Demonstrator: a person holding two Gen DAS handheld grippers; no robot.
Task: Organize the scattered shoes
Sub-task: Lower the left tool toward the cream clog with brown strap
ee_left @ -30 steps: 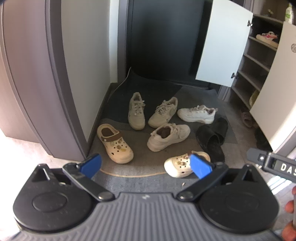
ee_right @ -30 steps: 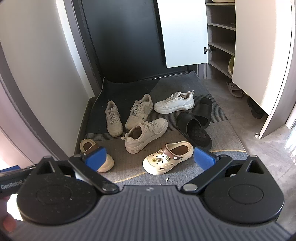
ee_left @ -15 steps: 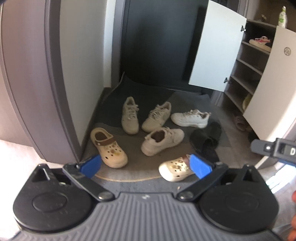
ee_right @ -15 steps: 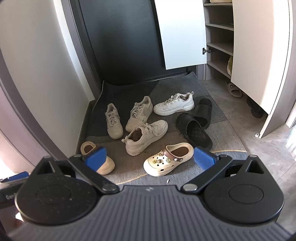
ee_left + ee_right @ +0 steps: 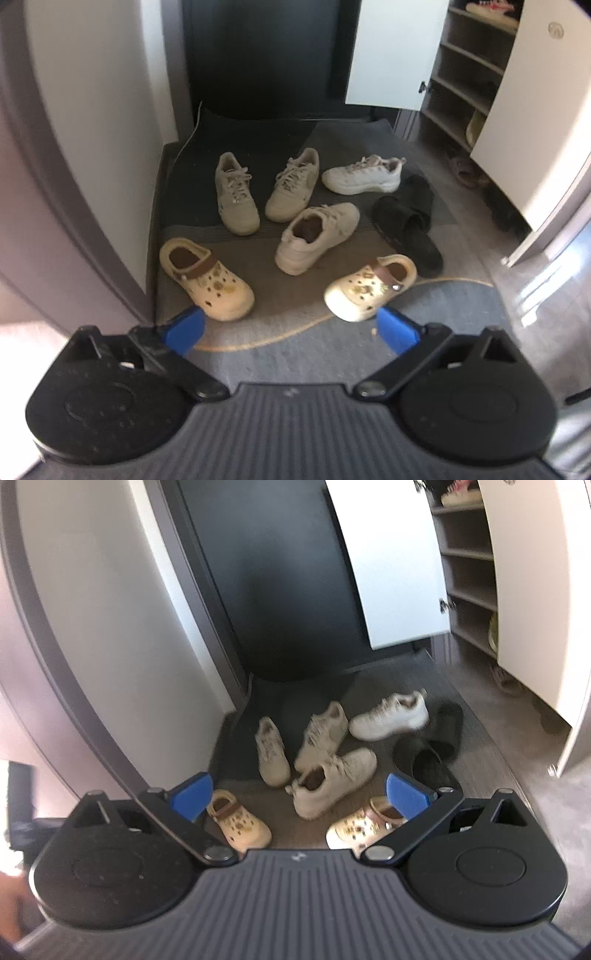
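Several shoes lie scattered on the entry mat [image 5: 280,339]. Two cream clogs, a left clog [image 5: 205,277] and a right clog [image 5: 369,286], lie nearest. Behind them are a cream sneaker [image 5: 317,236], two beige sneakers, one on the left [image 5: 236,192] and one to its right [image 5: 293,184], a white sneaker [image 5: 364,173] and black slides [image 5: 408,225]. My left gripper [image 5: 291,328] hangs open above the mat's near part, holding nothing. My right gripper [image 5: 301,794] is open too, further back and higher over the same shoes [image 5: 332,779].
A shoe cabinet [image 5: 461,74] stands at the right with its white doors [image 5: 391,55] swung open and shoes on its shelves. A dark door [image 5: 258,48] closes the back; a white wall [image 5: 92,110] bounds the left. Slippers [image 5: 463,170] lie by the cabinet's foot.
The left gripper has turned right and tipped down, bringing the shoes closer in view. The right gripper has pulled back and tilted up, so the shoes sit lower and smaller.
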